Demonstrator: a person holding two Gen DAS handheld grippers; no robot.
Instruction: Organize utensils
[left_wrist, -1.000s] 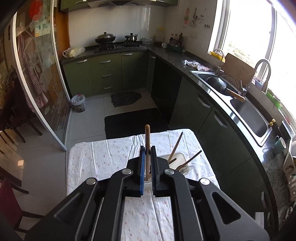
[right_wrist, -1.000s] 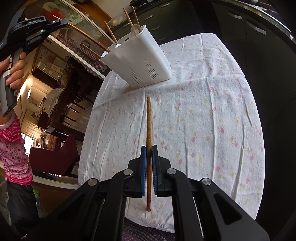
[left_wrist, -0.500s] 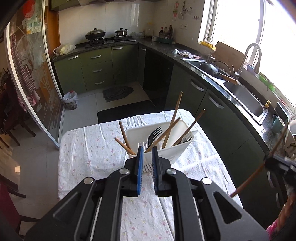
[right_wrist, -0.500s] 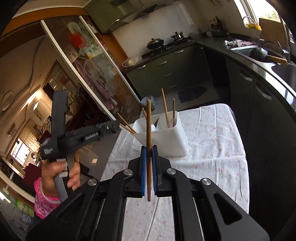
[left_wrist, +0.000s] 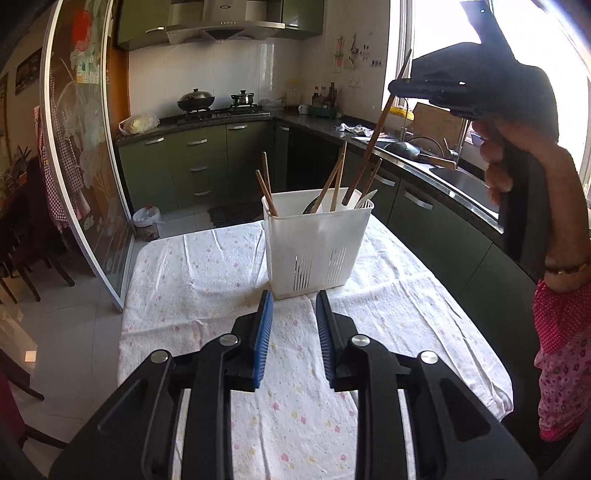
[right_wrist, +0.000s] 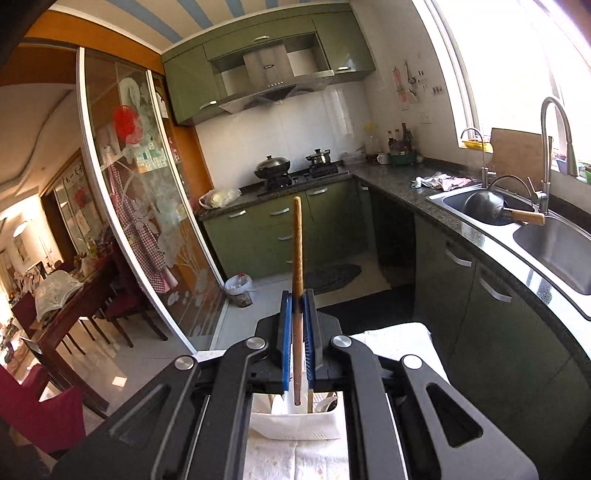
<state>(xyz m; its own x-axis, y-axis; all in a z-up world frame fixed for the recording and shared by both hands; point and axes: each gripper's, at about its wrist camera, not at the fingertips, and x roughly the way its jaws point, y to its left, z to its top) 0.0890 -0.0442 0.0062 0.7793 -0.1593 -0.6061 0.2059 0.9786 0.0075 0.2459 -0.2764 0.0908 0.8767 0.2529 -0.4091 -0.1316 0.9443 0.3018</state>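
A white utensil holder (left_wrist: 317, 243) stands on the table with the floral cloth (left_wrist: 207, 280) and holds several wooden chopsticks and a fork. My left gripper (left_wrist: 293, 295) is open and empty, just in front of the holder. My right gripper (right_wrist: 297, 295) is shut on a wooden chopstick (right_wrist: 296, 251). In the left wrist view the right gripper (left_wrist: 465, 85) is above the holder and the chopstick (left_wrist: 373, 144) slants down into it. The holder also shows below the right gripper (right_wrist: 295, 428).
Green kitchen cabinets and a dark counter (left_wrist: 417, 162) with a sink run along the right. A stove with pots (left_wrist: 214, 103) is at the back. A glass sliding door (left_wrist: 81, 147) is on the left. A small bin (left_wrist: 147, 221) stands on the floor.
My left gripper let go of its chopstick in the holder, drew back and opened. My right gripper lifted its chopstick off the table and brought it over the holder, tip down inside.
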